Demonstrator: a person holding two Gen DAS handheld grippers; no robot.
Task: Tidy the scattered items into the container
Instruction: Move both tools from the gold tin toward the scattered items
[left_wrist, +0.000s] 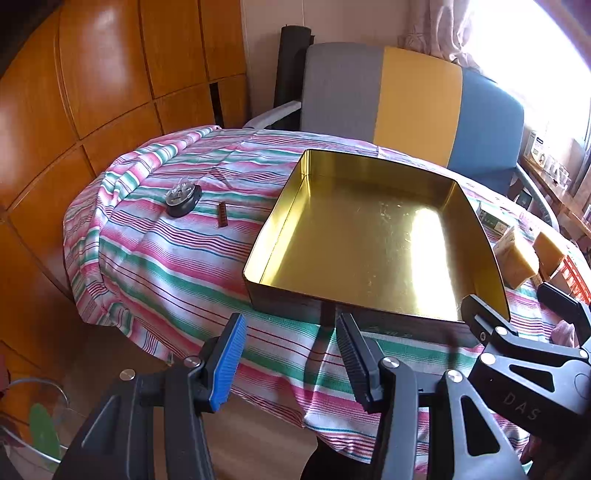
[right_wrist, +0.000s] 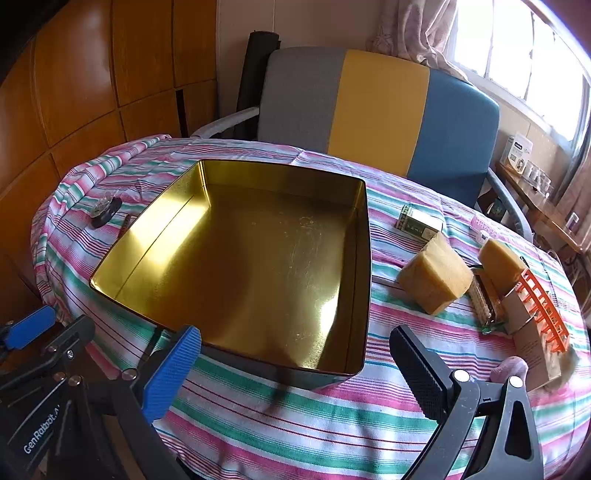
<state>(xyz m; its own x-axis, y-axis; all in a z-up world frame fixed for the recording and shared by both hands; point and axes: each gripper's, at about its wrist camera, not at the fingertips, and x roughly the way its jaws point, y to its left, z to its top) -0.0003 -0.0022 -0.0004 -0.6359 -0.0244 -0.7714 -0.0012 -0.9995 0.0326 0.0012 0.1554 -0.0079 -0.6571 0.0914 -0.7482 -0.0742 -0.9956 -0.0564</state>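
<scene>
An empty gold tin (left_wrist: 373, 236) (right_wrist: 255, 254) sits in the middle of the striped tablecloth. Left of it lie a round black and clear piece (left_wrist: 183, 199) (right_wrist: 105, 211) and a small brown bar (left_wrist: 222, 215). Right of the tin are a green-white carton (right_wrist: 419, 223), two yellow sponge blocks (right_wrist: 434, 278) (right_wrist: 500, 260), an orange plastic rack (right_wrist: 545, 308) and a cardboard box (right_wrist: 530, 343). My left gripper (left_wrist: 291, 360) hangs open before the tin's near wall. My right gripper (right_wrist: 301, 373) is open too, over the tin's near right corner. Neither holds anything.
A chair (right_wrist: 376, 118) in grey, yellow and blue stands behind the round table. Wooden panelling (left_wrist: 92, 92) fills the left. A window shelf (right_wrist: 535, 192) with small boxes is at the far right. The table edge (left_wrist: 258, 391) drops off just under the left gripper.
</scene>
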